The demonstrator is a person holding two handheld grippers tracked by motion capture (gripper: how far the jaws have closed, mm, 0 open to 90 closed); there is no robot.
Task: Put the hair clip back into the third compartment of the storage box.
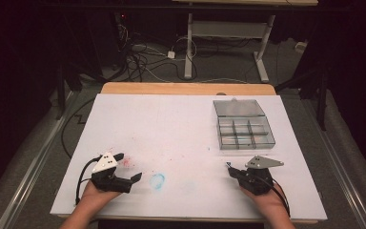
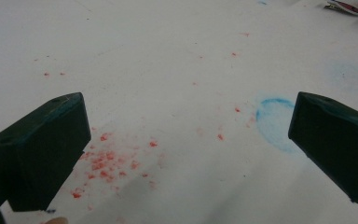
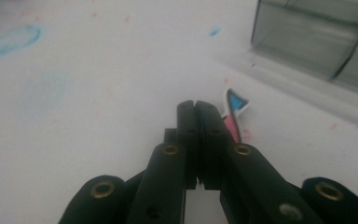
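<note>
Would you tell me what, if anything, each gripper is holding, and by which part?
The right gripper is shut on a small blue, pink and white piece, pinched by its near end; the blue tip sticks out. The left gripper stands open and holds nothing.

Compartment box (image 1: 243, 126) on table's (image 1: 171, 119) far right, small clip (image 3: 233, 116) just beside right gripper (image 1: 230, 170) (near edge), left gripper (image 1: 129, 168) well apart.
</note>
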